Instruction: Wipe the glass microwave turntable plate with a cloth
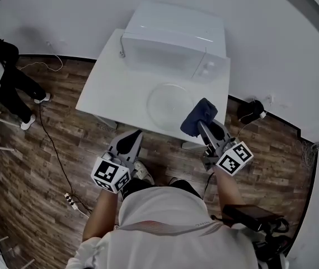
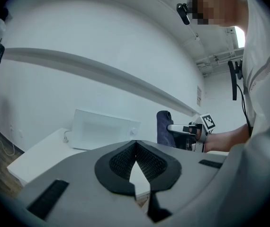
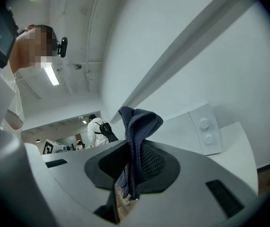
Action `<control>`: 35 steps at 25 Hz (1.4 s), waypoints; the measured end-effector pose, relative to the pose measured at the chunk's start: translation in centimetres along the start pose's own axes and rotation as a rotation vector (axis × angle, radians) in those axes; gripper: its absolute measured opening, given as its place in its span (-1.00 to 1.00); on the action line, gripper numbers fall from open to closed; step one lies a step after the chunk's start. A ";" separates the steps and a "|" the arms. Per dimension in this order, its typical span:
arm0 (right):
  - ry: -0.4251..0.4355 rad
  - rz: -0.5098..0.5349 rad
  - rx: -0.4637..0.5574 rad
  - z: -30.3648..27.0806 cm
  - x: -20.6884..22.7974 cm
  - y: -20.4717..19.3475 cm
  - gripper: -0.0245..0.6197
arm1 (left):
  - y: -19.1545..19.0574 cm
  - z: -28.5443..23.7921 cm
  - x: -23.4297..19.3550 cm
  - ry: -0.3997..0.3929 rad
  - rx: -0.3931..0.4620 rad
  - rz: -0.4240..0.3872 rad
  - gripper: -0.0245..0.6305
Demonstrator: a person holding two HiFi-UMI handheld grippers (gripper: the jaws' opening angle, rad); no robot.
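The clear glass turntable plate (image 1: 170, 102) lies flat on the white table (image 1: 106, 88), in front of the white microwave (image 1: 173, 41). My right gripper (image 1: 205, 125) hovers at the plate's near right edge, shut on a dark blue cloth (image 1: 199, 116) that bunches up past its tips. In the right gripper view the cloth (image 3: 138, 129) hangs pinched between the jaws. My left gripper (image 1: 132, 137) is shut with nothing in it, just off the table's front edge, left of the plate. From the left gripper view, the left gripper (image 2: 135, 144) faces the microwave (image 2: 104, 129) and the cloth (image 2: 163, 126).
Wood floor surrounds the table. A power strip (image 1: 73, 200) and a cable (image 1: 53, 150) lie on the floor at the left. A standing person's legs (image 1: 17, 91) show at the far left. A black object (image 1: 251, 110) sits by the wall at the right.
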State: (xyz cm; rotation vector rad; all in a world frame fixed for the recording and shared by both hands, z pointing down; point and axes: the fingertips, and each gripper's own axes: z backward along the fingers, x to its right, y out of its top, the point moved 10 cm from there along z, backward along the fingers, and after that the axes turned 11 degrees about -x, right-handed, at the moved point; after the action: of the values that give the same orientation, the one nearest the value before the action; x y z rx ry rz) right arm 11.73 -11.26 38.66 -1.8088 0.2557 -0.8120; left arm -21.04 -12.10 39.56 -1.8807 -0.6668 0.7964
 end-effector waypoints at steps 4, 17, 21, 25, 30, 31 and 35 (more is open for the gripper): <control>-0.002 0.085 0.012 5.2 -0.6 0.3 -0.73 | -0.2 0.2 4.5 0.009 0.019 -0.028 -0.89; 0.030 0.189 0.003 15.9 -3.8 -0.1 -0.73 | 0.5 3.7 16.2 0.073 0.080 -0.092 -0.89; 0.015 0.199 0.019 17.0 -4.9 -0.2 -0.73 | 0.9 4.2 17.1 0.062 0.082 -0.124 -0.89; -0.018 0.207 0.020 17.2 -5.6 0.0 -0.73 | 1.9 3.6 16.7 0.033 0.080 -0.134 -0.89; -0.043 0.219 0.021 16.4 -7.9 -0.1 -0.73 | 2.7 5.0 15.9 0.005 0.095 -0.154 -0.89; -0.047 0.222 0.022 16.2 -8.4 -0.1 -0.73 | 2.8 5.4 15.6 0.001 0.096 -0.154 -0.89; -0.058 0.228 0.027 15.2 -9.9 -0.1 -0.73 | 2.9 6.3 14.2 -0.011 0.099 -0.153 -0.89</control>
State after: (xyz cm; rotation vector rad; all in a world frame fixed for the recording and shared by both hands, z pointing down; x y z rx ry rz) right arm 14.06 5.46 32.04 -1.7374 0.4025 -0.5991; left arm -16.44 0.67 31.38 -1.7151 -0.7550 0.7289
